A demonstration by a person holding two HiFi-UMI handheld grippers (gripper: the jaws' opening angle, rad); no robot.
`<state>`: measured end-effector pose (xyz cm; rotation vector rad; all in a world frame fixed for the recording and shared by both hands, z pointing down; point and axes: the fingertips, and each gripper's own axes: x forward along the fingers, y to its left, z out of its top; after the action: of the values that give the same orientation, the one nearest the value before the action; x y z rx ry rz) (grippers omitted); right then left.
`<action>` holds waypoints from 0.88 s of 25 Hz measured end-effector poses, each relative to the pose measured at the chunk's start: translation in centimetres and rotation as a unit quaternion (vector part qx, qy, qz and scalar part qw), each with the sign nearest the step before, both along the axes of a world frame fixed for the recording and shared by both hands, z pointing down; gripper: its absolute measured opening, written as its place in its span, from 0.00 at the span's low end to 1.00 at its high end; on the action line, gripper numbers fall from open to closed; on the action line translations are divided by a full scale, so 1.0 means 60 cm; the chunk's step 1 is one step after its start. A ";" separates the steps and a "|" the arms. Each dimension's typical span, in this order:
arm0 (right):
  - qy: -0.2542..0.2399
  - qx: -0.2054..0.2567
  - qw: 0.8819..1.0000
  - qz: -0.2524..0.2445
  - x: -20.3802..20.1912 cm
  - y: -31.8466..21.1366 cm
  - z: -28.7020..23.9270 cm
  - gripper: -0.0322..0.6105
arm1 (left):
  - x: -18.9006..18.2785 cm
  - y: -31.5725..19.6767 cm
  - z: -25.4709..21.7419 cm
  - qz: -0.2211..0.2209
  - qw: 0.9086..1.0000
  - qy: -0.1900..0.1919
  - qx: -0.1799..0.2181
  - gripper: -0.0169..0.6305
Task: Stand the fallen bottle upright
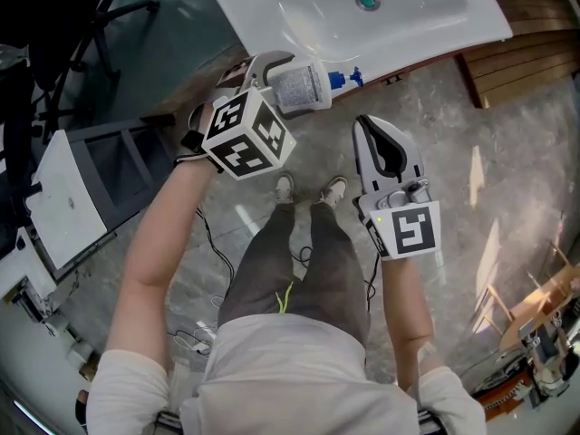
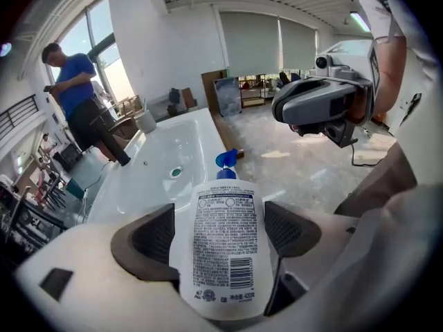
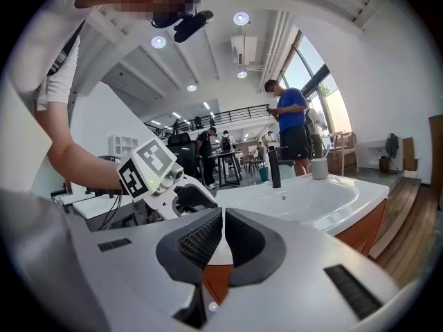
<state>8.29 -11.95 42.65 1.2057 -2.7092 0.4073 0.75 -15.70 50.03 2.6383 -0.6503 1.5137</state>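
A white bottle (image 1: 301,87) with a printed label and a blue cap (image 1: 343,79) lies between the jaws of my left gripper (image 1: 290,75), held off the floor just in front of the white sink (image 1: 426,25). In the left gripper view the bottle (image 2: 223,247) points cap-first (image 2: 226,159) toward the sink basin (image 2: 159,158), and the dark pads (image 2: 156,237) stand against its two sides. My right gripper (image 1: 373,127) hovers to the right of the bottle, apart from it. Its jaws are shut on nothing in the right gripper view (image 3: 223,216).
A grey shelf unit (image 1: 100,166) stands at the left and wooden boards (image 1: 526,62) at the far right. On the sink are a black faucet (image 3: 275,168) and a cup (image 3: 319,167). A person in a blue shirt (image 2: 76,102) stands beyond it. My feet (image 1: 308,188) are below.
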 end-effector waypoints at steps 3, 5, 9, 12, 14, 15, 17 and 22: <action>-0.003 0.000 1.000 0.001 -0.002 -0.002 0.010 0.11 | 0.006 0.000 0.020 0.014 1.000 -0.017 -0.022 0.66; -0.003 -0.003 1.000 0.000 -0.002 0.000 0.017 0.11 | 0.010 0.000 0.029 0.021 0.999 -0.024 -0.034 0.67; -0.007 -0.005 1.000 0.004 0.004 -0.005 0.024 0.11 | 0.018 -0.002 0.048 0.034 0.997 -0.050 -0.056 0.69; -0.005 -0.008 1.000 0.003 0.009 -0.003 0.030 0.11 | 0.016 -0.002 0.066 0.043 0.994 -0.086 -0.060 0.72; -0.004 -0.010 1.000 0.002 0.012 -0.001 0.033 0.11 | 0.016 -0.002 0.070 0.042 0.993 -0.094 -0.062 0.73; -0.005 -0.010 1.000 0.002 0.013 0.000 0.033 0.11 | 0.017 -0.002 0.070 0.041 0.993 -0.095 -0.062 0.73; -0.006 -0.011 1.000 0.004 0.017 0.001 0.034 0.11 | 0.018 -0.003 0.071 0.038 0.992 -0.096 -0.067 0.73; -0.009 -0.011 1.000 0.006 0.021 0.001 0.034 0.11 | 0.019 -0.009 0.076 0.025 0.990 -0.089 -0.110 0.73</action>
<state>9.53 -11.89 44.67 1.2177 -2.7069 0.4521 1.90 -16.26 54.58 2.3942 -0.4009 1.7374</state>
